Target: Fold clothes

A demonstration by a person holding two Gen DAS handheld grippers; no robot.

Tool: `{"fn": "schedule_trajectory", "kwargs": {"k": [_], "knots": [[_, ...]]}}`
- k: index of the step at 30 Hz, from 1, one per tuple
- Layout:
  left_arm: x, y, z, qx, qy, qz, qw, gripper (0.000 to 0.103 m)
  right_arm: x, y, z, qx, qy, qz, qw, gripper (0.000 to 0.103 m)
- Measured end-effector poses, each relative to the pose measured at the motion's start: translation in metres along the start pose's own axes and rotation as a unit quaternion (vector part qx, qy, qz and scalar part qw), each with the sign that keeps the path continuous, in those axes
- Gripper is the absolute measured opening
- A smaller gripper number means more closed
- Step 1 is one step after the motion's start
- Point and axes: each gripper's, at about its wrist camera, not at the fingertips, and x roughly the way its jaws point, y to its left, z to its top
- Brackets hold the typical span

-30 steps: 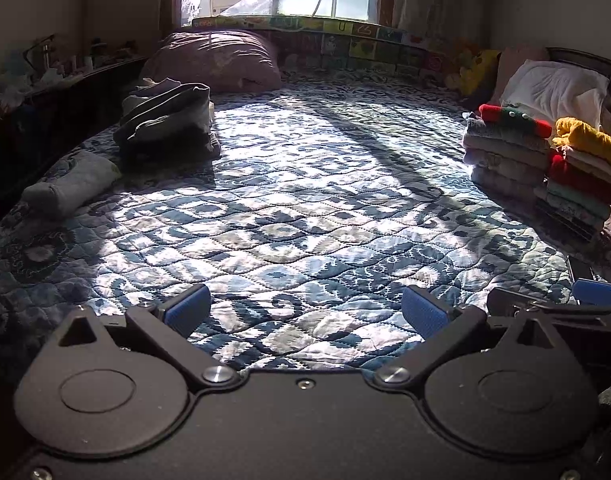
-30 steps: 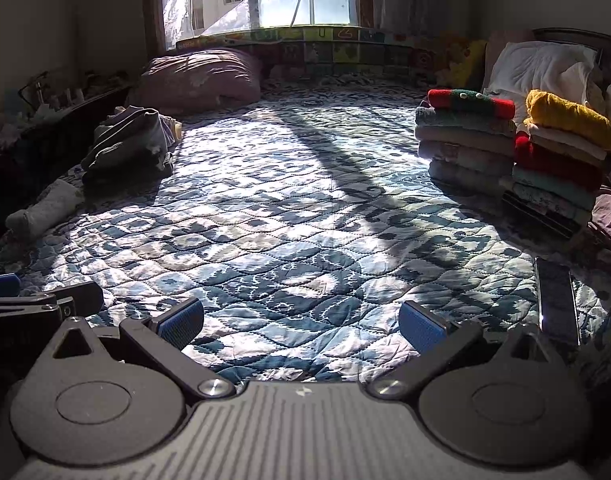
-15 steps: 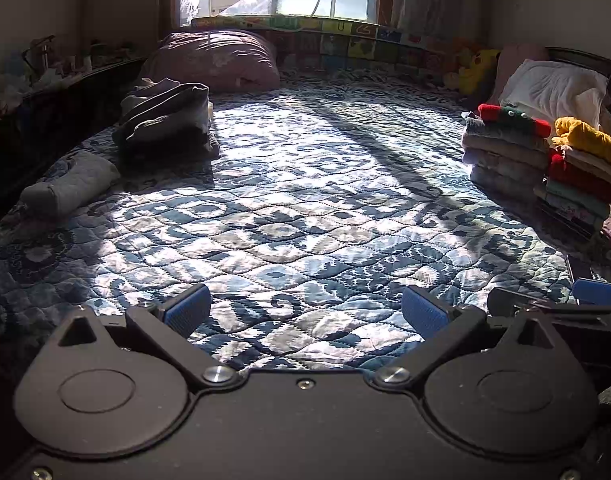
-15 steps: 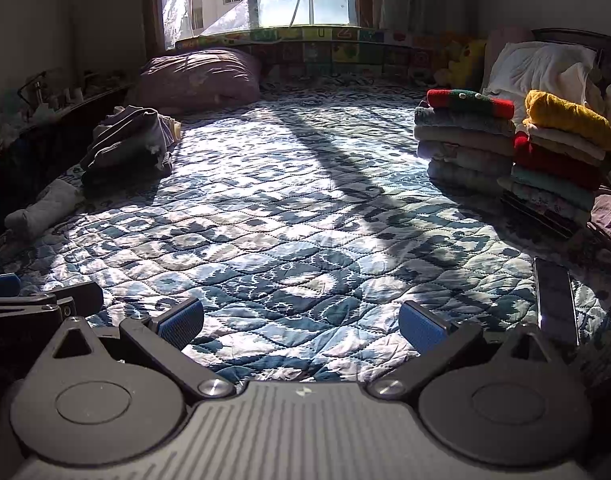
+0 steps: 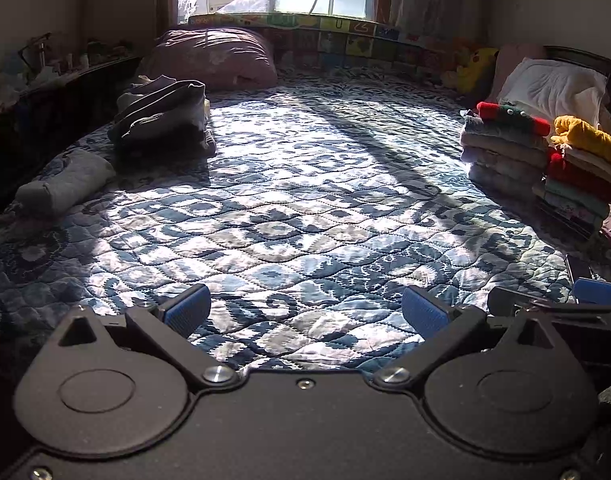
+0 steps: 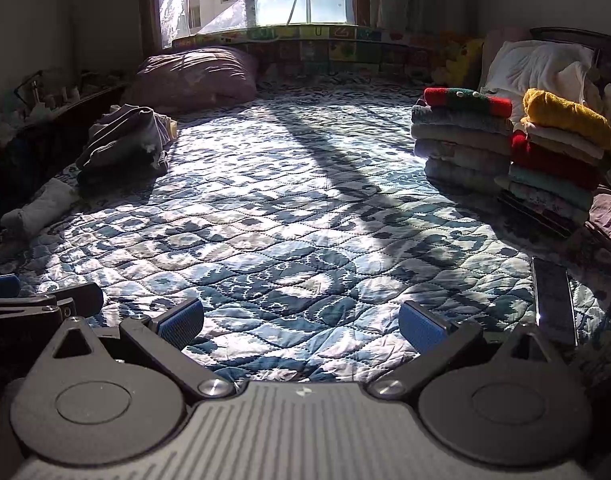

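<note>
A heap of unfolded grey and dark clothes lies at the far left of the bed. Two stacks of folded clothes stand at the right: one topped by a red and green knit, one topped by a yellow garment. A rolled grey cloth lies near the left edge. My left gripper is open and empty above the quilt. My right gripper is open and empty too, close beside it.
The blue patterned quilt covers the bed. A mauve pillow and a white pillow lie at the back. A dark phone rests on the quilt at the right. A cluttered shelf runs along the left.
</note>
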Motion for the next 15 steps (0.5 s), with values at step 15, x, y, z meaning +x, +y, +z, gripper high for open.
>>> {"fn": "schedule_trajectory", "kwargs": {"k": [15], "knots": [[0.025,0.007,0.0,-0.025,0.021,0.0,0.9995,0.103,0.03,0.002,0.003,-0.001,0.026,0.013,1.0,0.102]]}}
